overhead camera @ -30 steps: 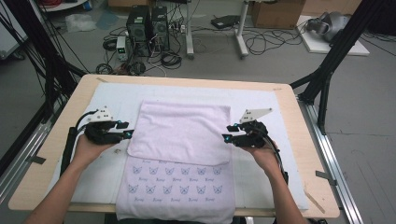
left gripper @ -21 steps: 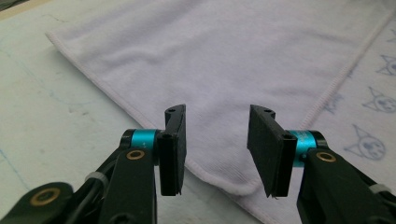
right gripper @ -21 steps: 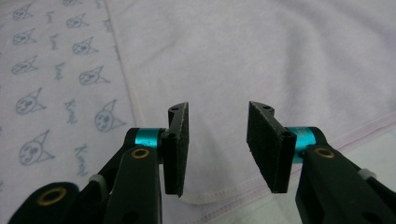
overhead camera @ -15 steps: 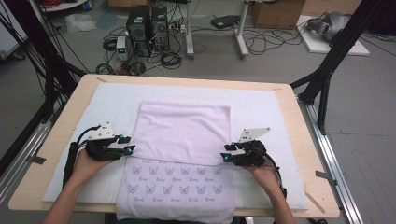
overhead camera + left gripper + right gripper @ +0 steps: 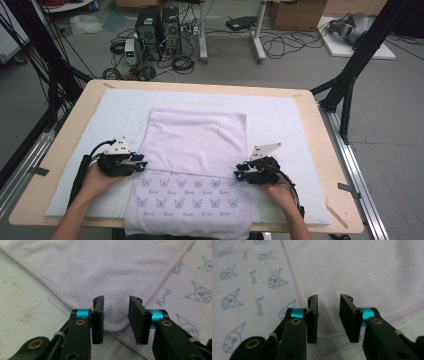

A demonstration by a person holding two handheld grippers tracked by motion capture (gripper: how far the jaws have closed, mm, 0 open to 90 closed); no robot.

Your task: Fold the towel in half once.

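High view, lilac towel folded over its printed half, left gripper at 9 o'clock, right gripper at 3 o'clock, jaws just narrowing, still parted astride folded corners, white mat, wooden table, cables and computers at 12.

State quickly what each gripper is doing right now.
Left gripper: open, jaws just closing, straddling the folded towel corner.
Right gripper: open, jaws just closing, over its other corner.

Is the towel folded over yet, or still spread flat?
Folded partway: the towel's plain far half lies doubled over, its hemmed edge crossing the cat-printed layer, which shows nearer the person.
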